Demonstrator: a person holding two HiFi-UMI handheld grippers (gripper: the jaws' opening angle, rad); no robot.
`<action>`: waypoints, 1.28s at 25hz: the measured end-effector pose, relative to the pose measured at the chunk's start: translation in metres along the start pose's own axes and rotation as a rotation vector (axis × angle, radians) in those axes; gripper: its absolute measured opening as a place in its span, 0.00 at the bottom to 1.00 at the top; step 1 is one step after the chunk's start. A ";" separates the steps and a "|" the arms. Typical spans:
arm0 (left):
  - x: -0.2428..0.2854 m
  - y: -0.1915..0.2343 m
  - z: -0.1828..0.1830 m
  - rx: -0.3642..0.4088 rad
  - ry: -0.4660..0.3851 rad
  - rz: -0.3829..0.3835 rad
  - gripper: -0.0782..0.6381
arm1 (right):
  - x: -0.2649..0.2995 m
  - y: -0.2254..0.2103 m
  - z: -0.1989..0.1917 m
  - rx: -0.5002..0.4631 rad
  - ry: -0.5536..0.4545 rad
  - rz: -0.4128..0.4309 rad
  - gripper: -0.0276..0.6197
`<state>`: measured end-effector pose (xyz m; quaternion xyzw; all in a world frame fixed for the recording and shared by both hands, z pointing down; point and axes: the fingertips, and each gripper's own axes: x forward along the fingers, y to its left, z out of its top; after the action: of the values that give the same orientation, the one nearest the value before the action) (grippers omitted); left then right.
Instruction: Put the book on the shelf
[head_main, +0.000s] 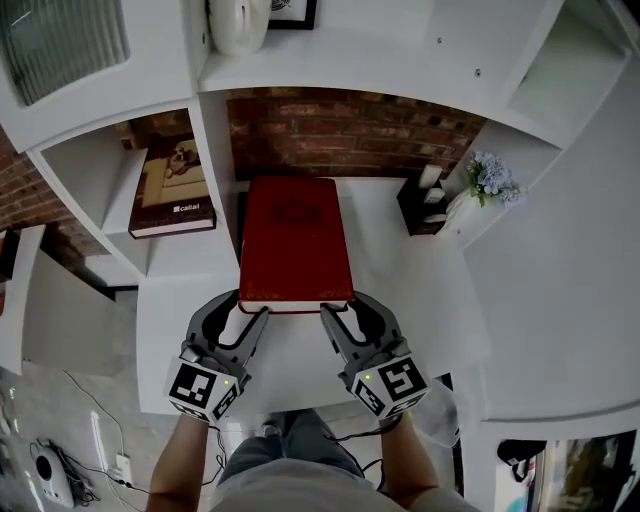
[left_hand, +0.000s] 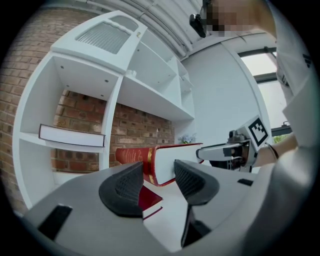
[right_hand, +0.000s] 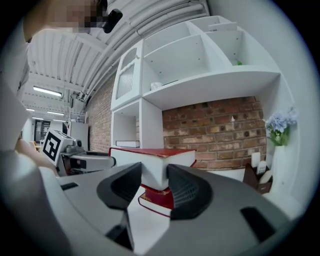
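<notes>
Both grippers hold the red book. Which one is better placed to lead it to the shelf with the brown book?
Left, probably. The left gripper clamps the corner of the red book nearer the shelf, where the brown book lies; the right gripper clamps the other corner, farther away.

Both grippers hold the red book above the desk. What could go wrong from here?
The red book is pinched only at its near corners by the left gripper and right gripper; its far end may droop or slip onto the second red book beneath. The side compartment already holds a flat book, so room looks tight.
</notes>
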<state>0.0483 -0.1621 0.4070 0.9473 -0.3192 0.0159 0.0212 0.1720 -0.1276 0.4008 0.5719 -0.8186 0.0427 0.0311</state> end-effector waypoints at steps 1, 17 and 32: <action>-0.005 -0.003 0.003 0.005 -0.004 -0.001 0.39 | -0.004 0.004 0.002 -0.001 -0.003 -0.001 0.31; -0.082 -0.037 0.029 0.011 -0.052 -0.024 0.39 | -0.064 0.069 0.027 -0.033 -0.036 -0.042 0.31; -0.132 -0.046 0.046 0.039 -0.103 -0.016 0.39 | -0.088 0.113 0.043 -0.054 -0.086 -0.039 0.31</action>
<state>-0.0278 -0.0479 0.3544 0.9496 -0.3121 -0.0271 -0.0135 0.0956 -0.0112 0.3453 0.5880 -0.8088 -0.0045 0.0121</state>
